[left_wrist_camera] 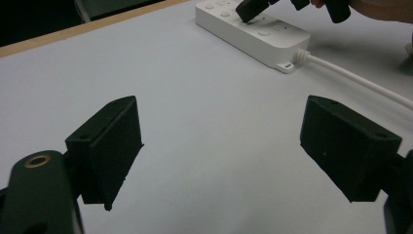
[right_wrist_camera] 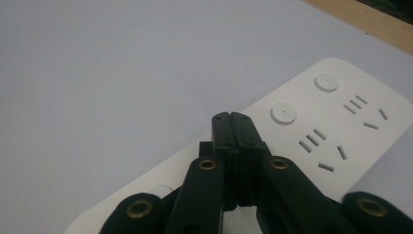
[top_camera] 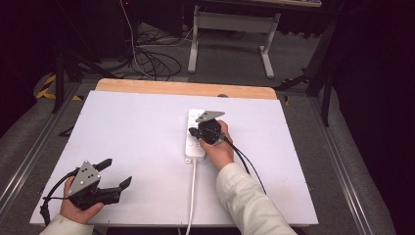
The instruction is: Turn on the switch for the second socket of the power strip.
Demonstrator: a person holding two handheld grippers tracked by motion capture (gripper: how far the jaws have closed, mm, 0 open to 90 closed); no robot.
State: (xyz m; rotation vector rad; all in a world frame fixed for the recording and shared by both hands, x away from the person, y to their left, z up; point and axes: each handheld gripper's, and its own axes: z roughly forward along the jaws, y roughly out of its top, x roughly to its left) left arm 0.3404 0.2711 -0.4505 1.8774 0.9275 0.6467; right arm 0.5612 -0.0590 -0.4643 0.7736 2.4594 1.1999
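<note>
A white power strip [top_camera: 195,134] is seen lying flat on the pale table top [top_camera: 137,147], set lengthwise away from the person, nearer the wooden far edge [top_camera: 186,88] than the near one. Its body is a long, glossy slab with rounded corners. In the right gripper view, round push buttons [right_wrist_camera: 284,113] are ranged along one side of its top face, each beside a group of narrow slot openings [right_wrist_camera: 321,146]. In the left gripper view, a small mounting tab is seen at the strip's near end, where a white cord [top_camera: 192,196] leaves it and is led back toward the near edge of the table.

The right gripper [top_camera: 199,133] is held over the strip's near half, its tips lowered onto the top face among the buttons. Its jaws are pressed flat together with nothing pinched between them, as is shown plainly in the right gripper view; whether a button is actually being pushed cannot be told. The right hand [top_camera: 219,147] is placed just beside the strip's right edge.

The left gripper [top_camera: 113,174] is held well apart from the strip, toward the table's near left corner. Its jaws are spread wide, and only bare table is found between them.
</note>
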